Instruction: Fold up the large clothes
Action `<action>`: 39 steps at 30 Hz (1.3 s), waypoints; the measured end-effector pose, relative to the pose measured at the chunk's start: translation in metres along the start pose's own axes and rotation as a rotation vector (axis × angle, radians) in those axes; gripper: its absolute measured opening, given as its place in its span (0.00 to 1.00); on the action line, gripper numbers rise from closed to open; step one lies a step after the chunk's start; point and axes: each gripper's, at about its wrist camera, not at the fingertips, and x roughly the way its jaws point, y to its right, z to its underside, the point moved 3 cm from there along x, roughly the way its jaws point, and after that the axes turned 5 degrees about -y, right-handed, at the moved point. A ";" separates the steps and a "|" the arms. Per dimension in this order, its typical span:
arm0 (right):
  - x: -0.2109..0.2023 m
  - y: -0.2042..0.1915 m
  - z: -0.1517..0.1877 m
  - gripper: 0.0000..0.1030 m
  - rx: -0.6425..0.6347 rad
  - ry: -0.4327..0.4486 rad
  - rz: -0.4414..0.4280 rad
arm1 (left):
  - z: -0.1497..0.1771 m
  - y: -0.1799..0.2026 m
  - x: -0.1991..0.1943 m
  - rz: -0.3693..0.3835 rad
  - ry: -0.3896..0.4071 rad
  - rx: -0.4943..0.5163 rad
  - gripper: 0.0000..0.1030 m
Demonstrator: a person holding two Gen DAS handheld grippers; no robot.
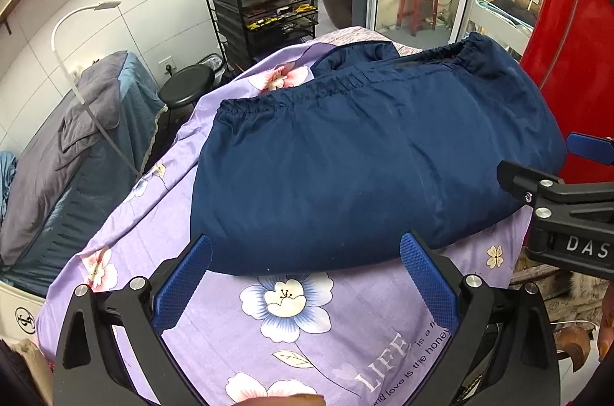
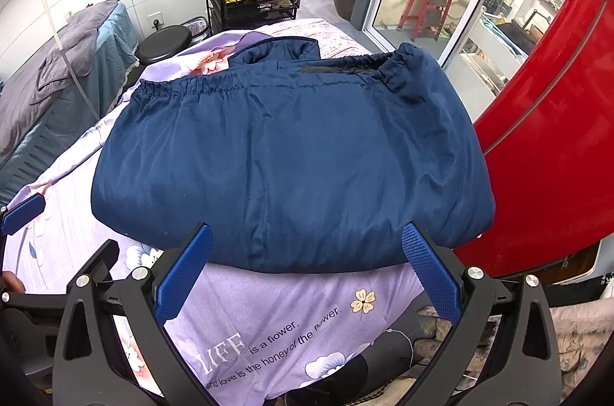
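A navy blue jacket (image 1: 345, 160) (image 2: 291, 160) lies folded into a thick bundle on a purple flowered sheet (image 1: 307, 321) (image 2: 291, 306). Its elastic hem and collar face away from me. My left gripper (image 1: 307, 245) stands open at the bundle's near edge, its blue pads (image 1: 184, 287) wide apart and holding nothing. My right gripper (image 2: 307, 233) is open the same way at the near edge, a little further right. In the left wrist view the right gripper (image 1: 537, 158) pokes in from the right; in the right wrist view the left gripper (image 2: 78, 223) shows at the left edge.
A red cabinet (image 2: 556, 137) stands close on the right of the table. Behind are a black wire cart (image 1: 264, 18) topped with bottles, a black round stool (image 1: 186, 85), a potted plant and glass doors. A bed with a grey blanket (image 1: 57, 156) lies to the left.
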 end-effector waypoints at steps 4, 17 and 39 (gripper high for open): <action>0.000 0.000 0.000 0.94 0.001 -0.002 0.001 | 0.000 0.000 0.000 -0.003 -0.008 0.006 0.94; 0.000 -0.001 0.002 0.94 -0.001 -0.001 -0.004 | 0.000 0.000 0.000 -0.010 -0.030 0.018 0.94; -0.001 -0.001 0.002 0.94 0.000 0.002 -0.008 | 0.000 -0.001 -0.003 0.010 -0.038 0.002 0.94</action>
